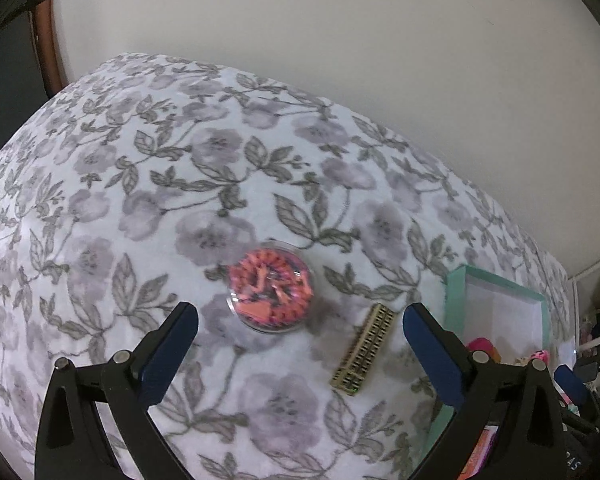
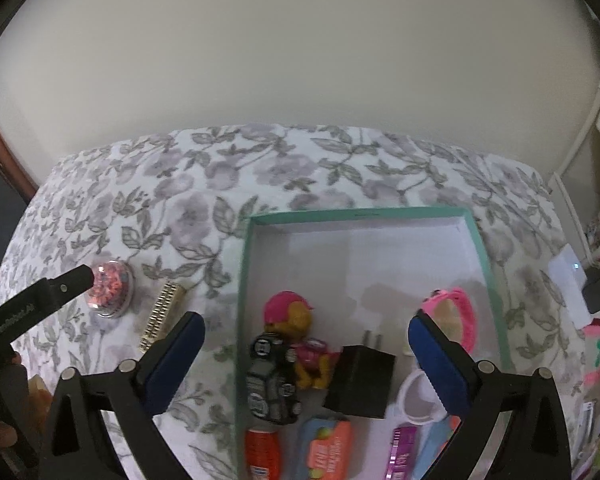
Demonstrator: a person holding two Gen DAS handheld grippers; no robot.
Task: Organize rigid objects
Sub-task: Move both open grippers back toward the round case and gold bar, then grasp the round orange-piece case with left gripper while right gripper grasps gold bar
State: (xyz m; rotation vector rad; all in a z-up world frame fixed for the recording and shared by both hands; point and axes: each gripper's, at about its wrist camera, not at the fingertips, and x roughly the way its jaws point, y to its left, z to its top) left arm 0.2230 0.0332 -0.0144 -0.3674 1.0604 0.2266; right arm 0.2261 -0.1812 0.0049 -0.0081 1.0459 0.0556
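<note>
Both tools hang over a bed spread with a white blanket printed with grey-lilac flowers (image 1: 148, 208), and the landmark for everything here is the shallow mint-green cardboard box (image 2: 242, 280) with a white floor.

Nearest, the left hand-held gripper (image 1: 300, 320) has its blue-padded jaws spread wide with nothing between them. The right hand-held gripper (image 2: 306, 328) likewise stands wide apart and empty, poised above the near half of the box, where a grey toy truck (image 2: 270, 380), a pink-capped toy puppy (image 2: 300, 320), a black plug adapter (image 2: 360, 380) and a pink watch (image 2: 462, 316) already lie.

Just outside the box's left wall lies the slim gold rectangular hair clip (image 1: 364, 350). Its long axis runs away from the camera, roughly along the line the left tool points, so the jaws would close across its narrow width. Further left of the box, beyond the clip, sits the round clear plastic case of coral-pink hair ties (image 1: 270, 290).

Both loose pieces lie ahead of the left tool, which looks the nearer; the right would have to cross the box wall.
</note>
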